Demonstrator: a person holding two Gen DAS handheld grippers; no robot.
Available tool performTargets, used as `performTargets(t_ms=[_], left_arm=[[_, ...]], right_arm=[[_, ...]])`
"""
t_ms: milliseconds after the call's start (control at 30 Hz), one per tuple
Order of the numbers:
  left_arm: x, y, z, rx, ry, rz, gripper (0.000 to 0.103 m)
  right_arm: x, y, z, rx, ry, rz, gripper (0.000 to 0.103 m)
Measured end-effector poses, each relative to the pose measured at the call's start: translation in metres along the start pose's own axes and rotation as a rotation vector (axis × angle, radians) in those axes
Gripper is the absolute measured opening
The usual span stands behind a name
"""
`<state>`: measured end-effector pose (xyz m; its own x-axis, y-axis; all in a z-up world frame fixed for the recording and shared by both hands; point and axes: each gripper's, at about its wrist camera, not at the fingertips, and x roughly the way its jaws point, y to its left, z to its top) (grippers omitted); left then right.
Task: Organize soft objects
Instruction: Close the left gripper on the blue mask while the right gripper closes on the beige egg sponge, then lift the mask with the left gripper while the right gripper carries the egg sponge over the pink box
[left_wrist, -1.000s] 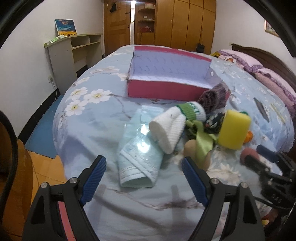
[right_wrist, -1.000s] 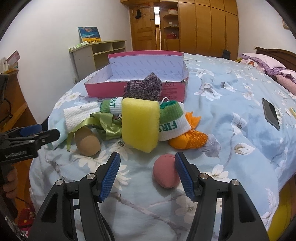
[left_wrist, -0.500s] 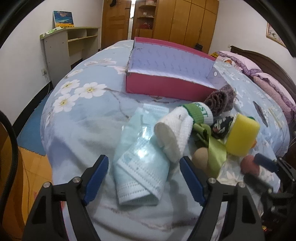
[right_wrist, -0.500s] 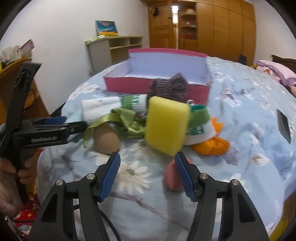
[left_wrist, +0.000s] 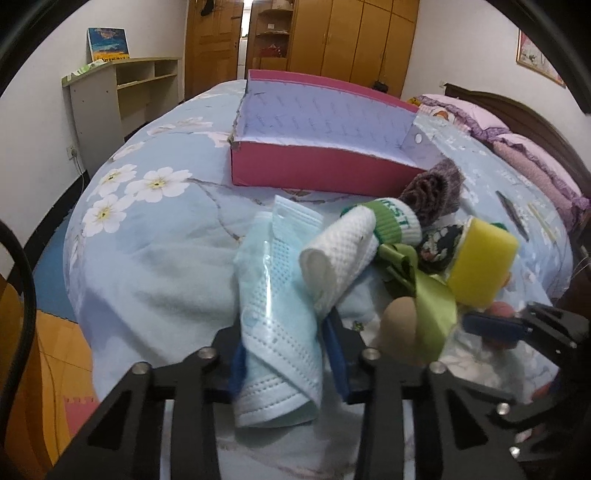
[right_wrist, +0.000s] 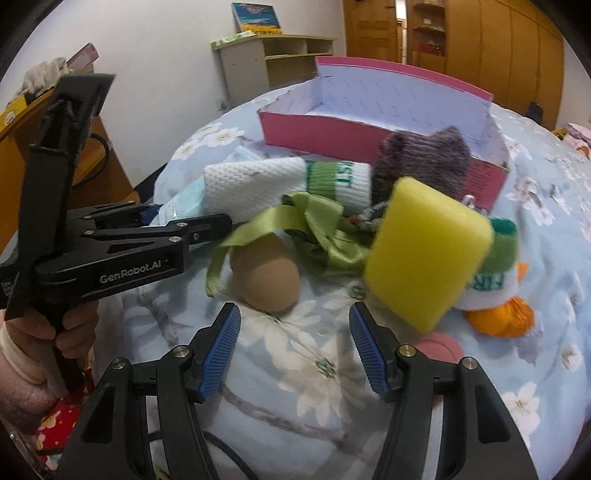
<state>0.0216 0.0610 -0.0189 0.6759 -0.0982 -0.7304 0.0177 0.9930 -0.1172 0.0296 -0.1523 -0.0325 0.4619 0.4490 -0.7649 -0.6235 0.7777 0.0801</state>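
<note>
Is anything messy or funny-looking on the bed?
Yes. The soft things lie in a jumble in front of the pink box, none visibly inside it. A green ribbon is tangled over the tan ball, and the yellow sponge stands tilted.

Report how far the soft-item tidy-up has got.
Done: nothing; the pink box looks empty. In hand: the left gripper is closing on the blue face mask. Left: sock, yellow sponge, ribbon, tan egg-shaped puff; right gripper open.
</note>
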Motion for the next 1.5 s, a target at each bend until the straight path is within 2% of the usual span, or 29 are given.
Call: performTargets(t_ms=[233,400,700,900,1200,1233,1267,1300,1500], left_arm=[[-0.015,0.01,-0.005,-0.043,-0.004,-0.029,0.036],[-0.017,0.011,-0.008,-0.03,0.013,-0.037,0.038],[-0.028,0.013,-0.016,0.021,0.004,-0.026,0.052],[-0.027,0.025,-0.018,-0.024,0.018,-0.046,0.053],[-0.037,0.031,-0.028,-0.003,0.026,-0.048,0.052],[-0.038,0.031,-0.029,-0.006,0.024,-0.048,0.051],[-0.04,0.033,-0.029,-0.012,0.018,-0.048,0.042],[-0.041,0.034,-0.029,-0.015,0.014,-0.047,0.038],[-0.058,0.034,-0.024,-0.009,-0.051,-0.019,0.03]], right_arm=[[0.015,0.014,0.012,-0.057,-0.015,0.021,0.063],[0.027,0.017,0.016,-0.06,-0.008,0.035,0.063],[0.033,0.019,0.016,-0.074,-0.022,0.033,0.063],[0.033,0.018,0.015,-0.078,-0.035,0.024,0.041],[0.012,0.015,0.007,-0.076,-0.049,0.03,0.036],[0.009,0.015,0.006,-0.075,-0.05,0.033,0.036],[0.005,0.015,0.006,-0.075,-0.052,0.038,0.036],[0.001,0.015,0.005,-0.073,-0.054,0.044,0.036],[-0.026,0.017,-0.003,-0.104,-0.062,0.032,0.036]])
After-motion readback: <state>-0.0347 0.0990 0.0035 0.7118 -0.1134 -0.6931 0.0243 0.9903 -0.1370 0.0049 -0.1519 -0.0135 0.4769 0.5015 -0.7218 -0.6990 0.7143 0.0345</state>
